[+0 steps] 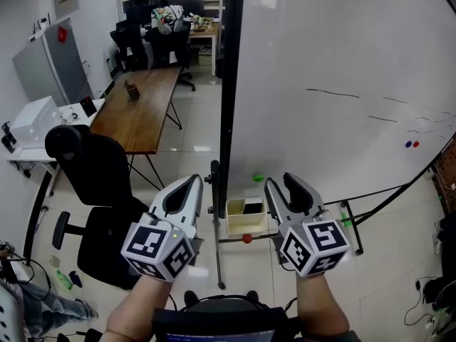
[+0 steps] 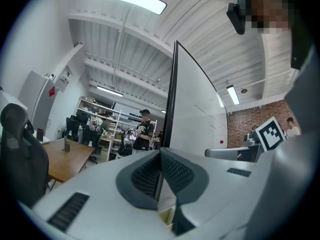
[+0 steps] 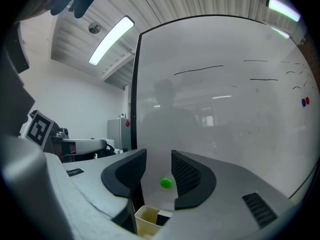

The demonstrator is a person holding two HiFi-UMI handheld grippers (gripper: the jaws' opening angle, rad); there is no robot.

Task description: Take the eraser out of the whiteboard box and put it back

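Eraser location: we find the eraser (image 1: 253, 207) as a dark block inside the cream whiteboard box (image 1: 246, 226), which is mounted at the lower edge of the whiteboard (image 1: 342, 63). The box lies ahead of and below both tools, between them. The right gripper (image 1: 280, 182) is just beside the box's right end, with its jaws released and nothing between them. The left gripper (image 1: 194, 180) is a little farther off on the other side, with its jaws clenched on nothing. We therefore judge the right tool the better placed for the pick. We cannot read the eraser's long axis with certainty; the box's long side runs along the board.

Obstructions: a green magnet (image 1: 258, 177) sits on the board just above the box. A red knob (image 1: 246, 239) projects just below it. The board's dark frame post (image 1: 229, 120) stands beside the box's left end, on the left tool's side. An office chair (image 1: 96, 169) and a wooden table (image 1: 139, 109) stand well apart on the left.
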